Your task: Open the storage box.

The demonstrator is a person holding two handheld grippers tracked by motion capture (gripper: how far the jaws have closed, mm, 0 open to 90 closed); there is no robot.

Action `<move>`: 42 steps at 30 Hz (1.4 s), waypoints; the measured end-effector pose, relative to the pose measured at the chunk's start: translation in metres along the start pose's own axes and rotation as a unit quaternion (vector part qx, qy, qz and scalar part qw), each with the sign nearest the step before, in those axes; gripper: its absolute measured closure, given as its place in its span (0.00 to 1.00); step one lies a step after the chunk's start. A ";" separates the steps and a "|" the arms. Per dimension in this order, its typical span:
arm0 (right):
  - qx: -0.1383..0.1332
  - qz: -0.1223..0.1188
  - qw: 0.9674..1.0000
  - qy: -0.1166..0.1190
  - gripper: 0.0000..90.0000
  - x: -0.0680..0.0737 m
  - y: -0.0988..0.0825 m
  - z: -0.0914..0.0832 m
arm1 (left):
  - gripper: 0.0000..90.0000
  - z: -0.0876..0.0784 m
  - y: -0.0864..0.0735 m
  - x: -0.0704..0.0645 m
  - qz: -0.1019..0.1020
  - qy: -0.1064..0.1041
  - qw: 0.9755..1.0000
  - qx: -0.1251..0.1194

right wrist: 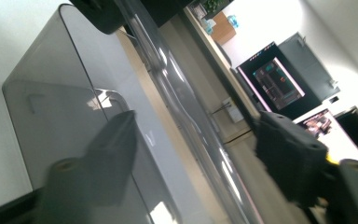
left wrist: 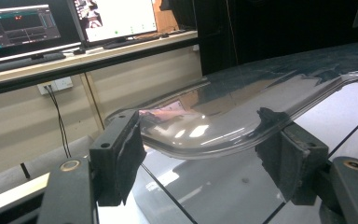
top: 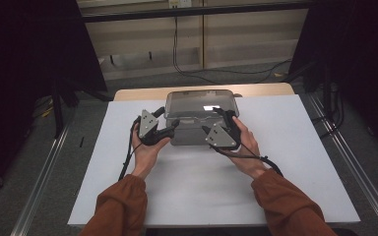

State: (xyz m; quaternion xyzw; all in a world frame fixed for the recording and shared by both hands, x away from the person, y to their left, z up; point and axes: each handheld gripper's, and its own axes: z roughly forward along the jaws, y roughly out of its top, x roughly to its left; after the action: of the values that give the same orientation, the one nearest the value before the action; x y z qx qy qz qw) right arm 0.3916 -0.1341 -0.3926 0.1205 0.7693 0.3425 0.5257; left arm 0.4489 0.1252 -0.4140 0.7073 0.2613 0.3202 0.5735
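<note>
Rust sleeves (top: 123, 206), both grippers (jaws apart) at clear box (top: 202, 105), white tabletop (top: 295, 162), dark room.

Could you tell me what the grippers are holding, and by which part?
Nothing visibly gripped: both grippers' jaws straddle the clear lid rim of the grey box, pads apart from it.

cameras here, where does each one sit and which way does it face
High view: above the person's side, looking forward and down on the table; sleeves, hands, left gripper and right gripper flank the box.
Left gripper view: on the left gripper, jaws astride the lid edge.
Right gripper view: on the right gripper, tilted, along the box side.
All share the box.
</note>
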 end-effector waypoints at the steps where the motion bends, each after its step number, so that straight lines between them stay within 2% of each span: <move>1: 0.005 0.009 1.000 0.003 0.22 -0.002 -0.002 -0.001 | 0.35 0.000 0.000 0.000 0.002 0.001 1.000 0.002; 3: 0.007 0.030 0.999 0.011 0.20 -0.006 -0.005 -0.002 | 0.35 0.000 0.000 -0.001 0.000 0.000 1.000 0.003; 7: 0.004 0.088 0.996 0.020 0.15 -0.016 -0.015 -0.008 | 0.35 0.000 0.000 0.000 -0.002 0.000 1.000 0.001; 8: 0.001 0.109 0.994 0.024 0.14 -0.018 -0.019 -0.009 | 0.35 0.000 0.000 0.000 -0.001 0.000 1.000 0.001; 13: 0.006 0.156 0.987 0.028 0.05 -0.026 -0.032 -0.012 | 0.36 0.000 0.000 0.000 -0.002 0.001 1.000 0.001; 15: 0.002 0.176 0.984 0.038 0.01 -0.029 -0.037 -0.012 | 0.36 0.000 0.001 0.000 0.001 0.002 1.000 0.002; 18: 0.002 0.200 0.979 0.042 0.01 -0.033 -0.043 -0.010 | 0.36 0.000 0.001 0.001 0.000 0.002 1.000 0.001; 20: 0.002 0.214 0.976 0.043 0.06 -0.035 -0.047 -0.008 | 0.36 0.000 0.001 0.001 -0.004 0.002 1.000 -0.001; 22: 0.000 0.239 0.970 0.048 0.14 -0.039 -0.053 -0.006 | 0.36 0.001 0.000 0.000 -0.009 0.002 1.000 -0.001; 25: 0.004 0.250 0.968 0.037 0.15 -0.042 -0.060 -0.003 | 0.36 0.001 0.000 0.000 -0.007 0.003 1.000 -0.001; 28: -0.001 0.248 0.968 0.036 0.19 -0.044 -0.061 -0.003 | 0.36 0.001 0.001 0.000 -0.010 0.003 1.000 -0.003; 31: -0.004 0.260 0.965 0.038 0.22 -0.048 -0.064 -0.002 | 0.36 0.001 0.000 0.000 -0.011 0.005 1.000 -0.002; 32: 0.000 0.262 0.964 0.036 0.25 -0.050 -0.066 -0.001 | 0.36 0.002 0.000 0.000 -0.013 0.008 1.000 -0.001; 34: 0.001 0.276 0.960 0.036 0.28 -0.055 -0.073 0.000 | 0.36 0.002 -0.001 0.000 -0.013 0.007 1.000 -0.003; 35: 0.002 0.278 0.960 0.034 0.28 -0.055 -0.074 0.000 | 0.36 0.003 -0.001 0.000 -0.015 0.009 1.000 -0.005; 40: -0.003 0.271 0.962 0.042 0.39 -0.055 -0.075 0.001 | 0.37 0.003 -0.001 0.001 -0.011 0.008 1.000 -0.003; 42: -0.009 0.264 0.964 0.041 0.41 -0.055 -0.073 0.002 | 0.37 0.003 0.001 0.002 -0.010 0.008 1.000 -0.005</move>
State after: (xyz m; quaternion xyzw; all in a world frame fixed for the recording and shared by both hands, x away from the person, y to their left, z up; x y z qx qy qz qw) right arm 0.4292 -0.2177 -0.4006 0.3004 0.7280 0.4803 0.3860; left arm 0.4522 0.1248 -0.4133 0.6989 0.2716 0.3218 0.5782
